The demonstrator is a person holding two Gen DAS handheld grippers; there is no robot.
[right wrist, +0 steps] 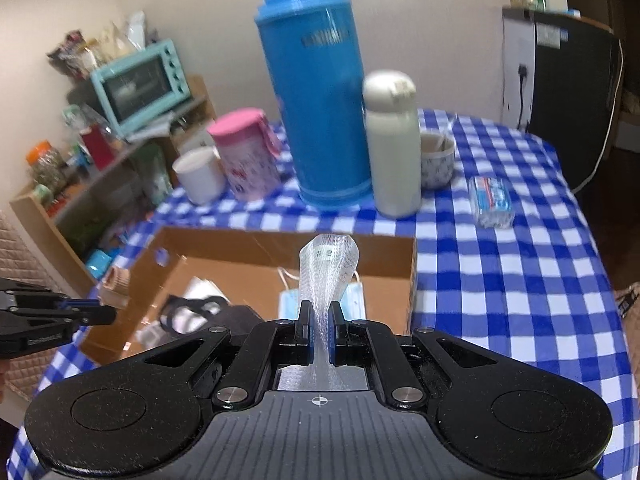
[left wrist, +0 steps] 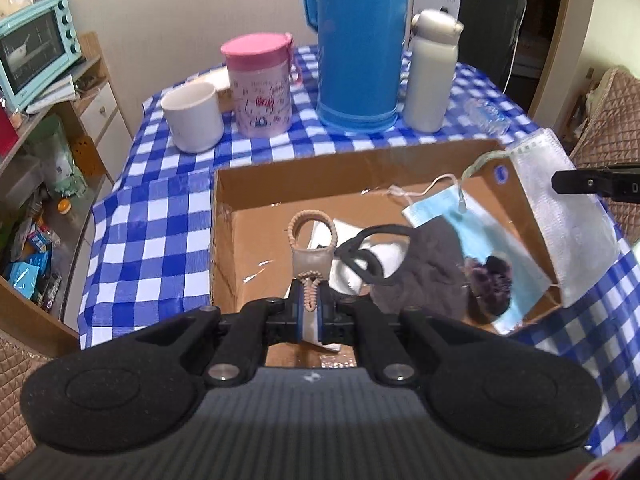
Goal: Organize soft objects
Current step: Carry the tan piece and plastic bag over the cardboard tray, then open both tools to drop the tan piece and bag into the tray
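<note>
1. the left gripper [left wrist: 309,304] has its jaws pinched tight on a beige coiled hair tie with a small tan fabric pouch [left wrist: 311,256]; its loop stands up above the fingertips, over the near part of the open brown cardboard box [left wrist: 360,168].
2. the right gripper [right wrist: 319,320] is closed on a white mesh cloth [right wrist: 329,268], which fans out above the fingertips; in the left wrist view the same cloth [left wrist: 568,216] hangs over the box's right wall, with the right gripper's black tip [left wrist: 580,182] at its right side.
3. in the box lie a light blue pleated face mask [left wrist: 492,240], a dark grey cloth mask with black loops [left wrist: 416,268], a dark purple fuzzy scrunchie [left wrist: 490,284] and a white cloth [left wrist: 380,256], overlapping each other in the right and middle part.
4. the box sits on a table with a blue and white checked cloth [left wrist: 160,232].
5. beyond the box stand a white mug [left wrist: 194,116], a pink-lidded plastic cup [left wrist: 260,84], a tall blue thermos [left wrist: 358,40] and a cream-white bottle [left wrist: 432,72], in a row from left to right.
6. a small patterned bowl [right wrist: 438,160] and a pack of tissues [right wrist: 492,200] sit farther right in the right wrist view.
7. a mint toaster oven [left wrist: 36,52] stands on a shelf at the far left.
</note>
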